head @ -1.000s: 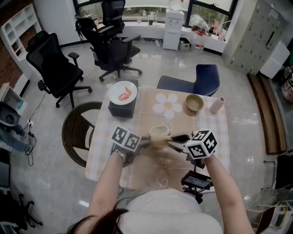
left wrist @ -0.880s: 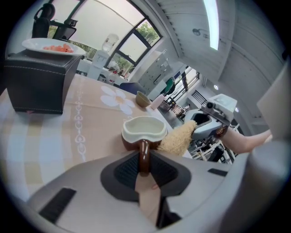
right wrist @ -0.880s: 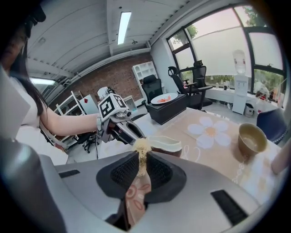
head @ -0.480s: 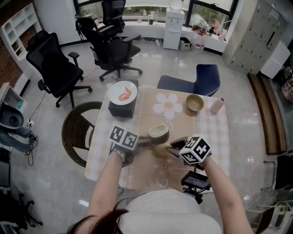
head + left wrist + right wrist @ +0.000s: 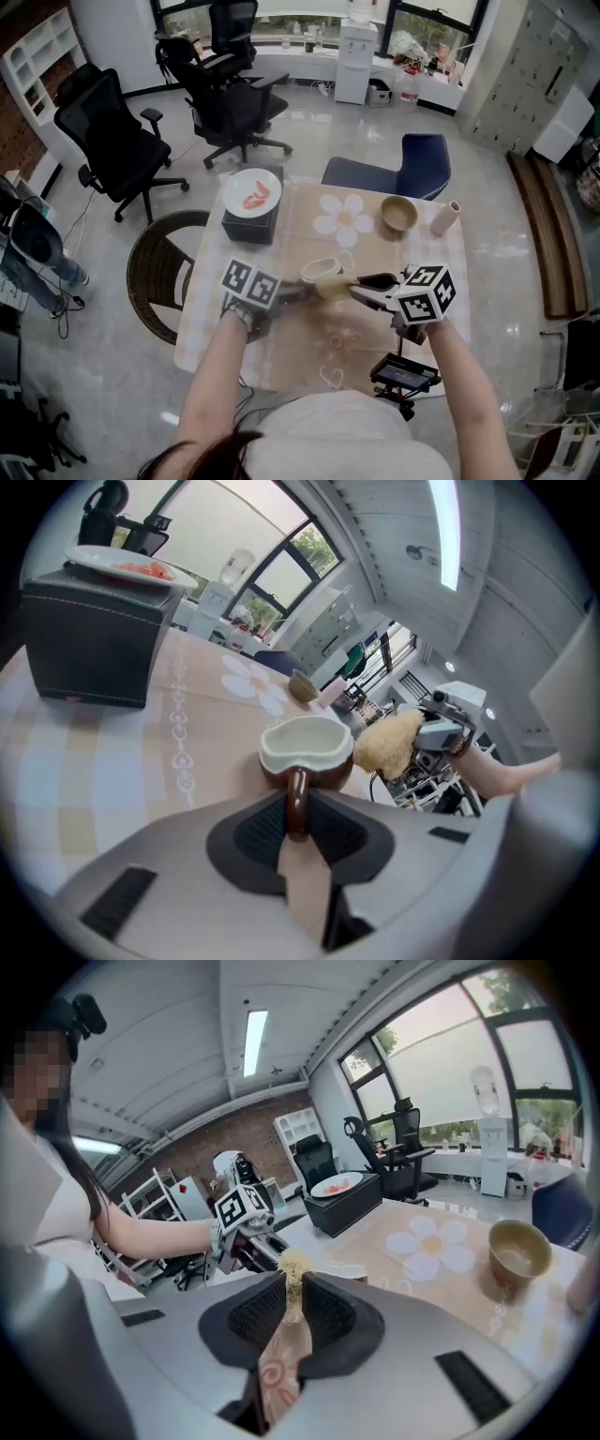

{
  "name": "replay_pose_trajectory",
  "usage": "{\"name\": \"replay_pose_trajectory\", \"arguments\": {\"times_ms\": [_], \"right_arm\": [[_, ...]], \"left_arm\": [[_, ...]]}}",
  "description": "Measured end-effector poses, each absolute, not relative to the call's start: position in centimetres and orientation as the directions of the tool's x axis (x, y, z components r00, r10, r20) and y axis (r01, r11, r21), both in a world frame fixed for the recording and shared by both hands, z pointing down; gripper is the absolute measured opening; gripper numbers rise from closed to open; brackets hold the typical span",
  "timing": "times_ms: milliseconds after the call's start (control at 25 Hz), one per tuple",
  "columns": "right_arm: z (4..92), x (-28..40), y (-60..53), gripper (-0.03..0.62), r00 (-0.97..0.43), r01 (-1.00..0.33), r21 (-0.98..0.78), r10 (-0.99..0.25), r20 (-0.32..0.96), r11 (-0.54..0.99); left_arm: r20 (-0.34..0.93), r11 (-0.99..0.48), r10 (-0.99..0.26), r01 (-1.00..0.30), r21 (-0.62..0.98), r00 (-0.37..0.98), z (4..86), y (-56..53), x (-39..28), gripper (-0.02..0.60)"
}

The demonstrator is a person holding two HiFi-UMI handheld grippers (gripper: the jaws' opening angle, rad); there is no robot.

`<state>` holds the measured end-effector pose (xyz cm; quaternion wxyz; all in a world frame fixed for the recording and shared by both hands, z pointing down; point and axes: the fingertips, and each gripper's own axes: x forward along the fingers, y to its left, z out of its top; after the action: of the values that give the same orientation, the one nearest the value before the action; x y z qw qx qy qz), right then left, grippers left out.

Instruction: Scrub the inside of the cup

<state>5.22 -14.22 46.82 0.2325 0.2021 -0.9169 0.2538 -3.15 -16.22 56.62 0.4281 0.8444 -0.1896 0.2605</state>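
A brown cup (image 5: 320,272) with a white inside (image 5: 304,743) stands upright over the table (image 5: 446,272), mouth up. My left gripper (image 5: 296,290) comes in from the left and is shut on the cup's handle (image 5: 297,800); in the left gripper view the left gripper (image 5: 298,816) has both pads pressed on it. My right gripper (image 5: 362,282) is shut on a tan sponge (image 5: 335,286). The sponge (image 5: 388,743) hangs just to the right of the cup's rim, outside the cup. In the right gripper view the right gripper (image 5: 292,1290) pinches the sponge (image 5: 292,1267), which hides most of the cup.
A black box (image 5: 249,223) bearing a white plate (image 5: 251,190) with red food stands at the table's far left. A flower mat (image 5: 343,214), a tan bowl (image 5: 398,211) and a pink tumbler (image 5: 443,215) lie along the far edge. A black device (image 5: 404,372) hangs at the near edge.
The right gripper with the sponge dropped away from the cup's mouth, then swung up and to the right; the sponge now sits beside the rim. The left gripper kept its hold.
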Motion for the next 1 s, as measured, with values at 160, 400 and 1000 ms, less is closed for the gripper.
{"name": "replay_pose_trajectory", "arguments": {"times_ms": [160,400,1000], "right_arm": [[47.3,5.7,-15.2,0.057,-0.818,-0.512,-0.411,-0.283,0.5,0.755],[48.6,5.8,-15.7,0.057,-0.801,-0.533,-0.412,-0.284,0.526,0.739],[51.9,4.1,-12.7,0.057,-0.738,-0.452,-0.328,-0.141,0.66,0.83]], "left_arm": [[0.609,-0.564,-0.101,-0.549,0.617,0.787,56.8,-16.2,-3.4,0.062],[0.639,-0.576,-0.121,-0.578,0.578,0.759,57.3,-16.7,-4.1,0.063],[0.712,-0.632,-0.178,-0.633,0.446,0.679,57.9,-17.3,-5.0,0.066]]}}
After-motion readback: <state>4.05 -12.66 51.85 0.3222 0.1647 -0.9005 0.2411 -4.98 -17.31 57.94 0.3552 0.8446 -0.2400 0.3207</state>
